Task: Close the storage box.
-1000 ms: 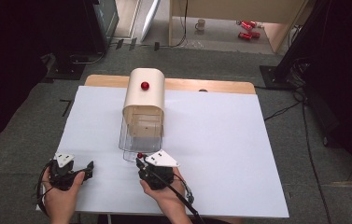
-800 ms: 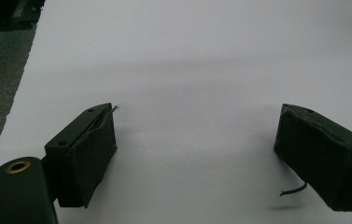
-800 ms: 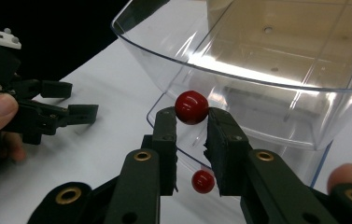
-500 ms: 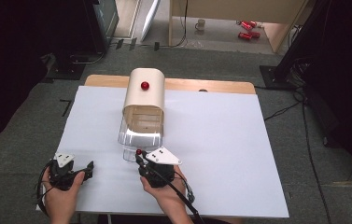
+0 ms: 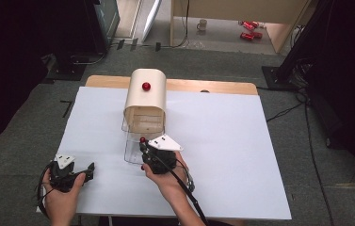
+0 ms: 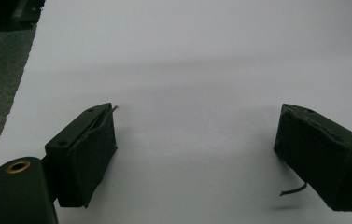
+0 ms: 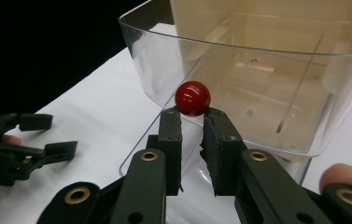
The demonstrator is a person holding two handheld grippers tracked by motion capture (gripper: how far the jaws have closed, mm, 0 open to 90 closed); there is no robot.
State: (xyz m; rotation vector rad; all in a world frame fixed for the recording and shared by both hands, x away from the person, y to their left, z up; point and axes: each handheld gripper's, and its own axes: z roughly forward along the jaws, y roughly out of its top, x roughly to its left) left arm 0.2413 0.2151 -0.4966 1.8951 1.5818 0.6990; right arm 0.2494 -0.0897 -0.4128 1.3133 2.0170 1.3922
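Pinching the small red knob [image 7: 192, 98] on the clear drawer [image 7: 276, 93], the right gripper [image 7: 193, 122] is closing its jaws nearly shut; the drawer, light, rigid and slick, is sitting half out of the beige cabinet [image 5: 145, 96]. Well left of the drawer, the left gripper [image 5: 73, 172] is resting wide open, empty.

right gripper [image 5: 143, 142]: has risen a little and moved toward the box [image 5: 145, 96], jaws closed down on the red knob [image 7: 192, 98]
clear lid [image 5: 142, 134]: front edge swung up and back, now closer to the box mouth

Right gripper [image 7: 192, 116] apparently pinches red knob [image 7: 192, 98] of clear lid [image 7: 239, 88].
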